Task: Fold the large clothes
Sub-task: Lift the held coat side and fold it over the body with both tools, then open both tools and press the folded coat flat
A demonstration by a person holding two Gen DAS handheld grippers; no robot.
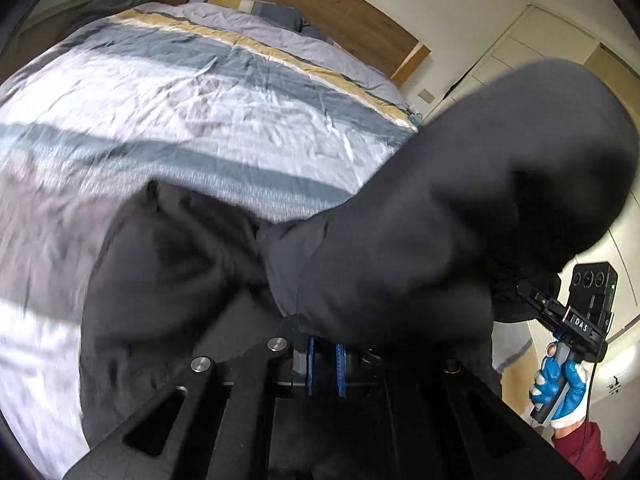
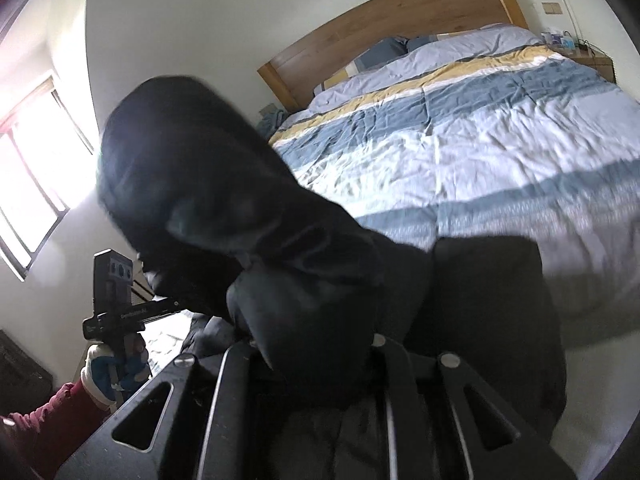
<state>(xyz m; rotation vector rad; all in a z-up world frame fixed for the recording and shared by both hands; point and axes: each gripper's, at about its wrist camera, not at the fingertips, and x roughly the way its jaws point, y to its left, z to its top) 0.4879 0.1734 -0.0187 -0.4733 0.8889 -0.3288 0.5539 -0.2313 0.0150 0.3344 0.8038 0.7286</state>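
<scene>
A large black garment (image 1: 420, 220) hangs in the air between both grippers above the foot of the bed; it also fills the middle of the right wrist view (image 2: 248, 216). My left gripper (image 1: 324, 344) is shut on a bunched edge of the garment, blue pads close together. It also shows in the right wrist view (image 2: 160, 304) at the left, held by a blue-gloved hand. My right gripper (image 2: 316, 344) is shut on another edge, its fingertips buried in cloth. It shows in the left wrist view (image 1: 524, 292) at the right.
A bed with a striped blue, white and yellow duvet (image 1: 208, 92) lies ahead, also in the right wrist view (image 2: 480, 128), with a wooden headboard (image 2: 384, 28). A window (image 2: 28, 176) is at the left, wardrobe doors (image 1: 520, 48) at the right.
</scene>
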